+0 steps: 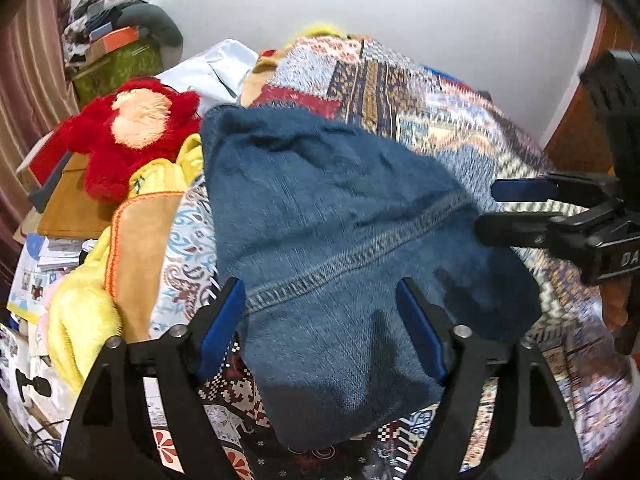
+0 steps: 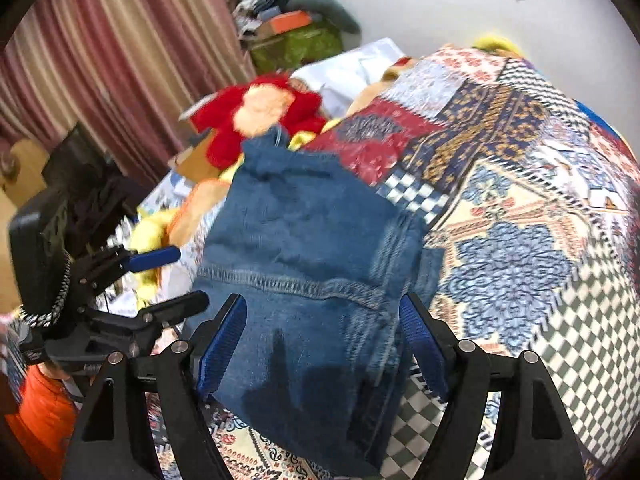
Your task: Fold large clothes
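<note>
Both claws hang released above the folded blue jeans (image 1: 340, 240): the left claw (image 1: 320, 332) and right claw (image 2: 322, 340) each stand wide with denim below but nothing pinched. The jeans lie on the patchwork bedspread (image 1: 460, 120). Farther off sits a red plush toy (image 1: 132, 128), perhaps a monkey, beside yellow cloth (image 1: 84, 320).

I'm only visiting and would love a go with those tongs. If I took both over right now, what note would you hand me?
Left tongs: open, holding nothing.
Right tongs: open, holding nothing.
The blue jeans lie folded into a compact bundle on the patterned bedspread, beside the red plush toy and yellow cloth.
Done: the jeans look folded and released.
Left: perhaps tidy the edges. No other large garment to fold is clearly in view.
</note>
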A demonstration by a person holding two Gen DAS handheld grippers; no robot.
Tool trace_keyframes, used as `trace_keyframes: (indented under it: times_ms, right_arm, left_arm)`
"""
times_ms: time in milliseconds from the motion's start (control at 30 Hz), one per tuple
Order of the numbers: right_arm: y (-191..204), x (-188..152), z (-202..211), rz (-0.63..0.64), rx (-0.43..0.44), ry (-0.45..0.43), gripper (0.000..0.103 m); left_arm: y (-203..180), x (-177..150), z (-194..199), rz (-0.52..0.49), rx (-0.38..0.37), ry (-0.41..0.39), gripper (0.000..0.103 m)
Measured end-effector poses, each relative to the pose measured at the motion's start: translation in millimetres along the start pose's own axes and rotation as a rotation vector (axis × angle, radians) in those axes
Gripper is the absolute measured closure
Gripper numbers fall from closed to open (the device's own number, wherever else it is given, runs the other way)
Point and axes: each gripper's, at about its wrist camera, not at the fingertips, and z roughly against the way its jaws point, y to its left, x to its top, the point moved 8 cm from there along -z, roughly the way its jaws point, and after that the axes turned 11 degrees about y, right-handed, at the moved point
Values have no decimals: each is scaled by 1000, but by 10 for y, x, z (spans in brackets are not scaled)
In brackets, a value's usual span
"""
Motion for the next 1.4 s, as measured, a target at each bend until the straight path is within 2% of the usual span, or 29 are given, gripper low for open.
trace_keyframes:
  times_ms: [167,267,333,500,600,700,867,1133,1267,1400]
  right_arm:
    - [-235,-230,-443,-32,-64,124,26]
    - [-378,-417,-486,-64,1,154,26]
    - [-478,-511,-430,-92,28,157,25]
    - [-583,-653,-238,-132,17,135,23]
    - [-568,-762,-70,-134,-29,111,23]
    - [-514,-826,139,-126,-74,81,23]
    - [-241,-858,657,-126,-46,-47,23]
    - [387,-805,1896,-42,-55,-386,23]
    - [631,-885,2427,-27,-55,-534,23]
    - [888,-1055,2889,0,-85,-664,23]
  left_arm:
    - [-8,-188,-307,-5,60,77,22]
    - [-9,-250,-262,-6,79,52,18]
    - [-3,-280,-216,-2,85,49,14]
    - [0,-468,-122,-14,129,77,12]
    - [0,-590,-11,-22,176,79,12]
    - [-21,-623,176,-2,165,50,12]
    - [-153,-500,750,22,157,-94,12]
    - [-538,-341,2070,1,131,-428,12]
    - [-705,-392,2683,-1,92,-584,12]
    - [-833,-516,3099,2,71,-688,12]
